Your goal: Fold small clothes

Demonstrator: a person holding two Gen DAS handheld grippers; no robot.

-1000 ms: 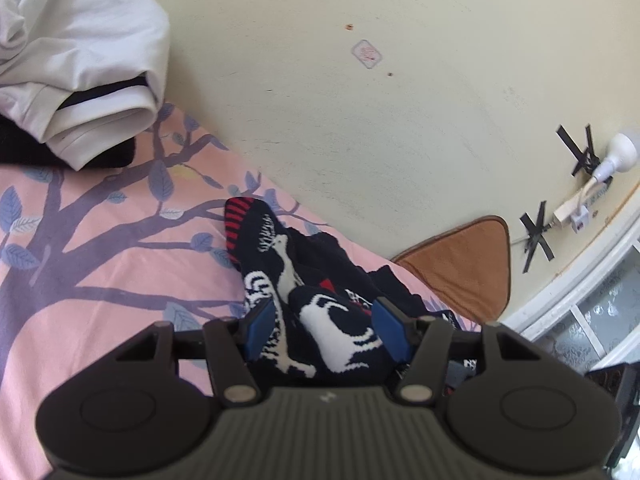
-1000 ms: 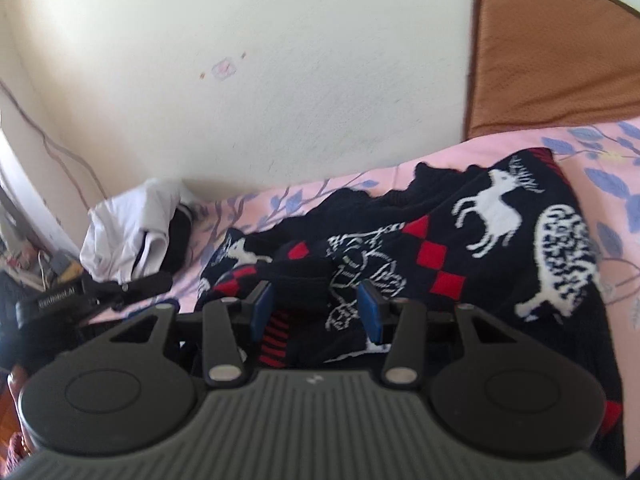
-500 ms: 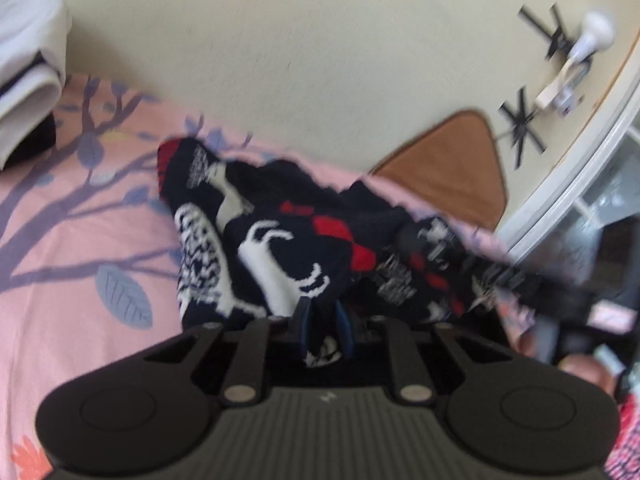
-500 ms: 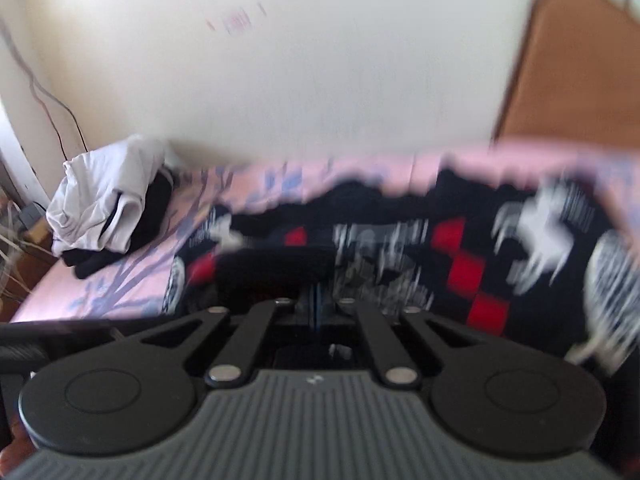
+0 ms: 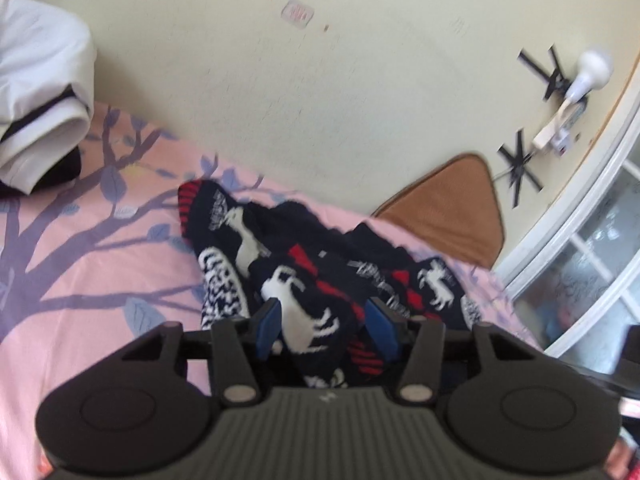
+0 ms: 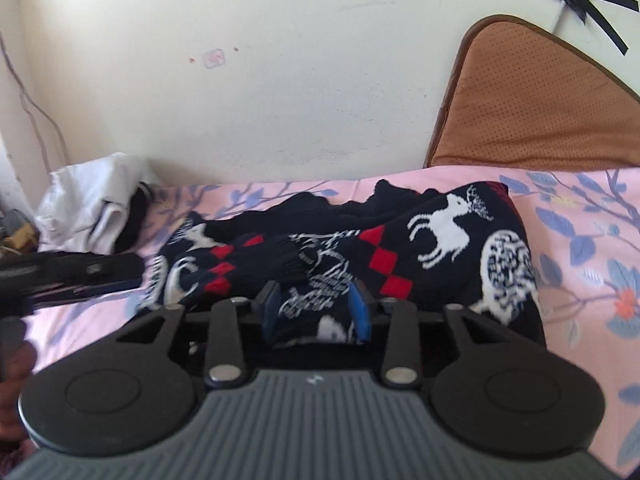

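Navy reindeer-knit garment (image 6: 400, 248) crumpled on pink tree-print bed sheet (image 5: 80, 264), left gripper (image 5: 326, 322) and right gripper (image 6: 316, 312) jaws just reopened, released astride its folds, cream wall (image 5: 360, 100) behind

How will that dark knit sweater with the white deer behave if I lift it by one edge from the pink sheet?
Probably floppy: the sweater already lies bunched in soft folds, so the rest would likely sag and trail. The thick knit suggests some weight for its size. It looks unlikely to slip; the texture should catch on the left gripper fingers, whose jaws have just been opening around it.
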